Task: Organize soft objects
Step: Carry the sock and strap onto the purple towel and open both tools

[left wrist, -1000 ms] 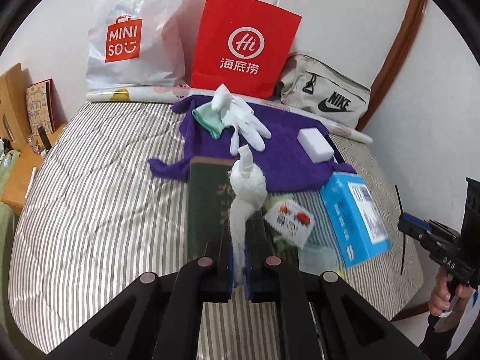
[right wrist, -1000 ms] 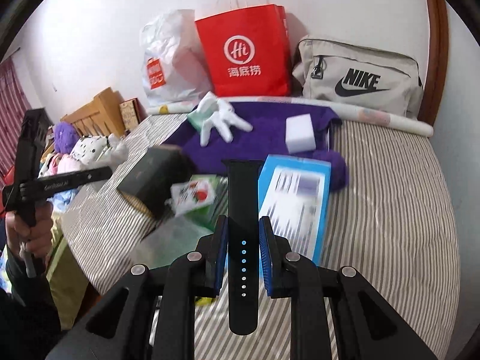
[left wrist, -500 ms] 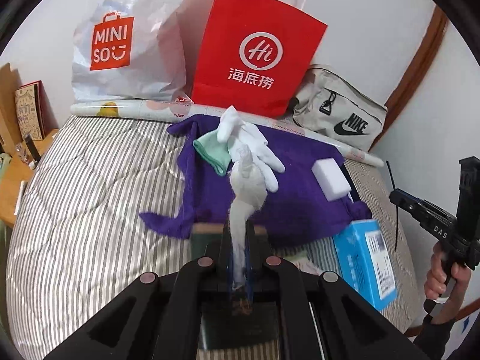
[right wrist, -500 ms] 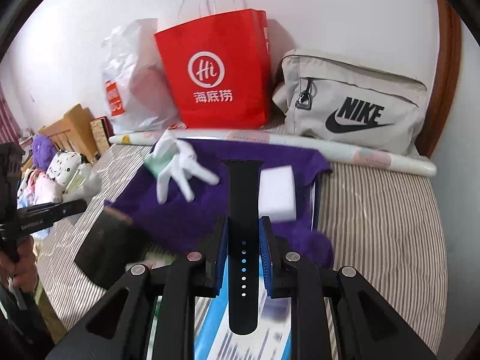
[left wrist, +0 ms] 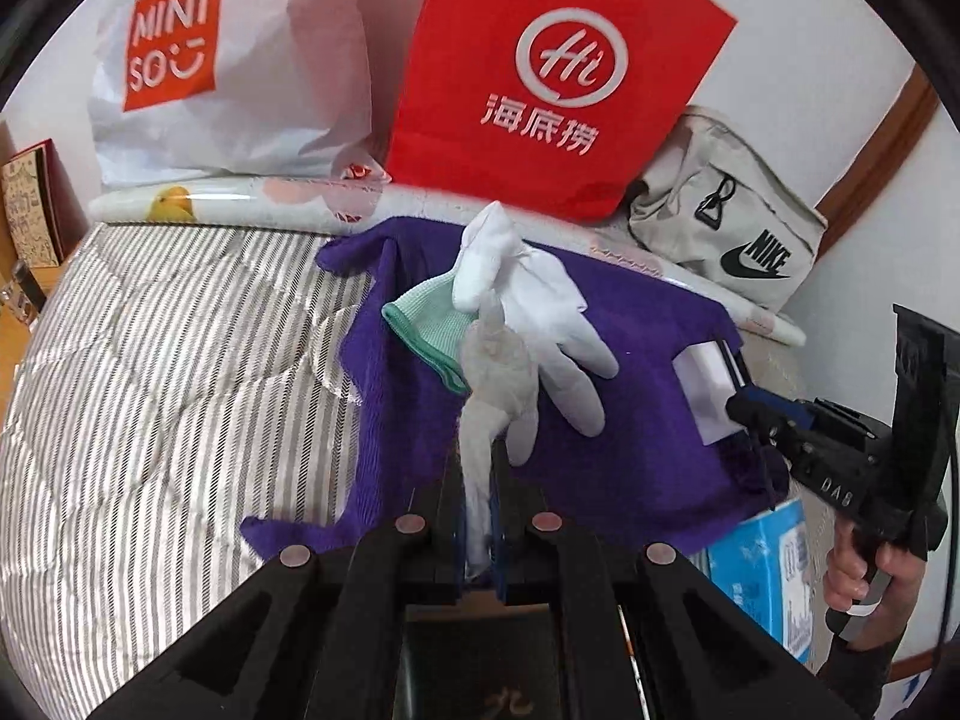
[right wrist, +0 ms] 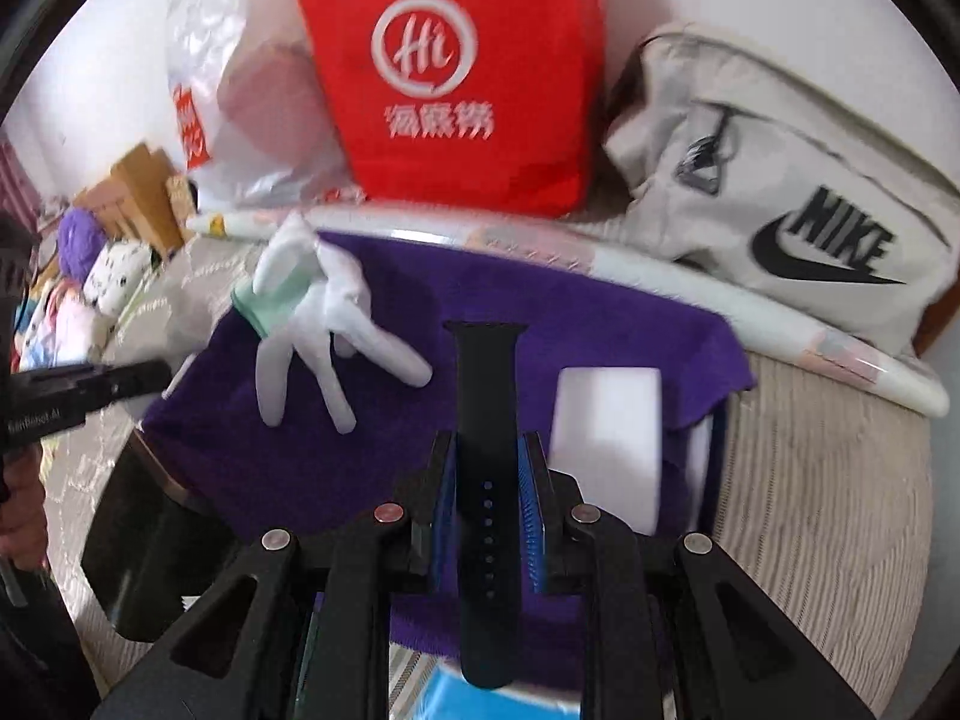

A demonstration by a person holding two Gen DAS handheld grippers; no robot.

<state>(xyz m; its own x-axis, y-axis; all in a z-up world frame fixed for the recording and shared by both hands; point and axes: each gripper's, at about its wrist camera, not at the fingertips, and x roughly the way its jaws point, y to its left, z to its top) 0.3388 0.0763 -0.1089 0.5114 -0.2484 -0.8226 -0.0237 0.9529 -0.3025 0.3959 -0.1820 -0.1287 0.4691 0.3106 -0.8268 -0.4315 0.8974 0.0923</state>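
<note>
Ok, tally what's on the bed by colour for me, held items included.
White: 4 - glove, sponge block, Miniso bag, knotted cloth in the left tool
Purple: 1 - towel
Red: 1 - paper bag
Black: 2 - watch strap in the right tool, dark box
Beige: 1 - Nike bag
Blue: 1 - box
Total: 10

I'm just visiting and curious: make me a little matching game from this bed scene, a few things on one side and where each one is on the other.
Things:
1. black watch strap
2. knotted white cloth
3. white glove
4. Nike bag

Places:
a. lying on the purple towel
b. against the wall, beside the red paper bag
c. in the right hand-held gripper
d. in the left hand-held gripper

Pairs: 1-c, 2-d, 3-a, 4-b
</note>
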